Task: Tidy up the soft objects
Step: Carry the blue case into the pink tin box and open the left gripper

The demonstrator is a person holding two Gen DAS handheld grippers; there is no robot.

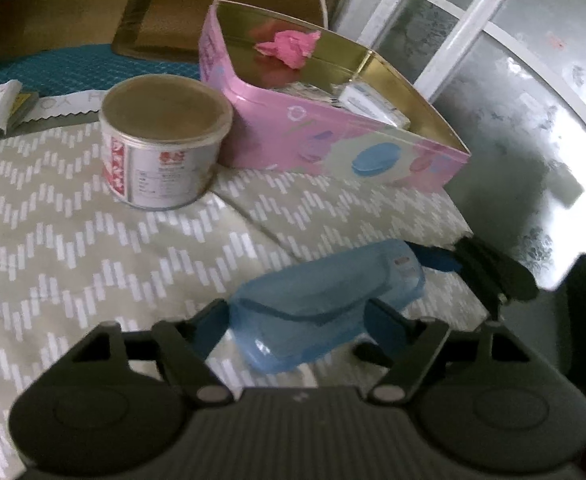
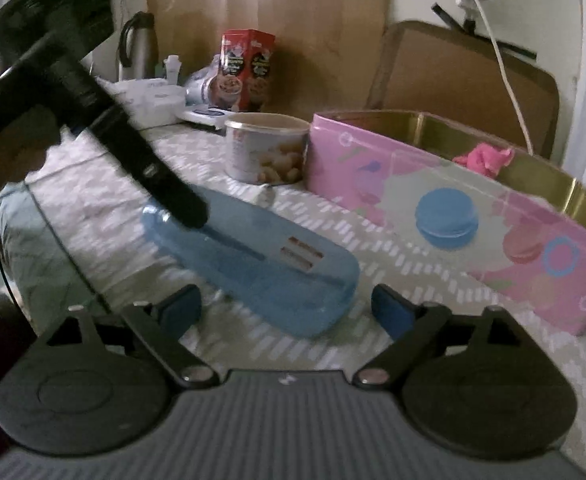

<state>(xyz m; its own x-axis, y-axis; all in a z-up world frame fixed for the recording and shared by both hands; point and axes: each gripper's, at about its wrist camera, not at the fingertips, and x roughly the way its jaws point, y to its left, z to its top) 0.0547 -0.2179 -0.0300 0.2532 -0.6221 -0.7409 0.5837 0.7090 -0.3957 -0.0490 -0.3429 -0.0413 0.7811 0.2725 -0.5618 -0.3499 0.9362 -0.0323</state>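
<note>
Left wrist view: left gripper [image 1: 299, 318] jaws closed on translucent blue plastic case [image 1: 325, 300] on chevron-cloth surface [image 1: 93, 248]. Right gripper [image 2: 287, 308] jaws wide, empty, at case's other end. Pink tin [image 1: 333, 148] behind.

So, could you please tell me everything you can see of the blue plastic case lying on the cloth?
The blue plastic case is long, flat and translucent, with rounded ends and a small striped label on top. It looks like hard plastic and seems closed. It lies flat on the zigzag-patterned cloth, in front of the pink tin. The left tongs straddle one end, pads at its sides; the open right tongs face the other end without touching.
</note>
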